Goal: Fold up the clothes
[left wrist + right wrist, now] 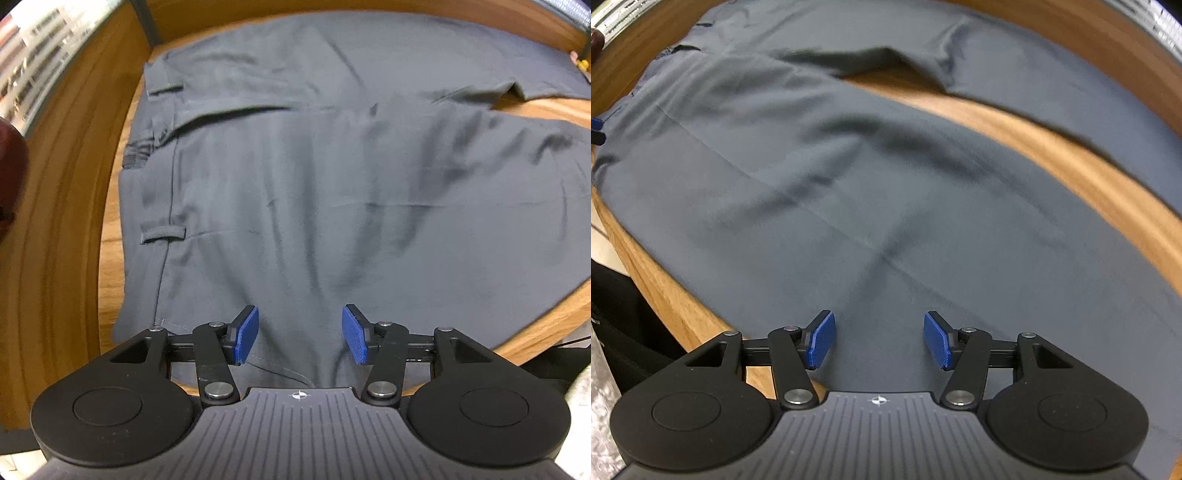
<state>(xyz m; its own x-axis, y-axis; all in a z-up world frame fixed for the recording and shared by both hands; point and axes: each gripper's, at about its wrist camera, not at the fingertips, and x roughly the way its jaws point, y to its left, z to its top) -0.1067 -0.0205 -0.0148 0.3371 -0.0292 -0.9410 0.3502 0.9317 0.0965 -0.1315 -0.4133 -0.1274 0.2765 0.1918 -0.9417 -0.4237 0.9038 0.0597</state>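
Observation:
A pair of dark grey trousers (314, 177) lies spread flat on a wooden table (66, 206). The waistband with belt loops (162, 232) is at the left in the left wrist view. The two legs run off to the right and split apart, with bare wood between them in the right wrist view (1052, 147). My left gripper (300, 335) is open and empty, just above the near edge of the trousers' seat. My right gripper (880, 340) is open and empty, over the near trouser leg (886, 221). The left gripper's blue tip (596, 123) shows at the far left of the right wrist view.
The table's front edge (665, 295) runs along the lower left in the right wrist view, with dark cloth (628, 325) below it. A dark red object (11, 166) sits at the left edge. A small yellow item (583, 64) lies at the far right.

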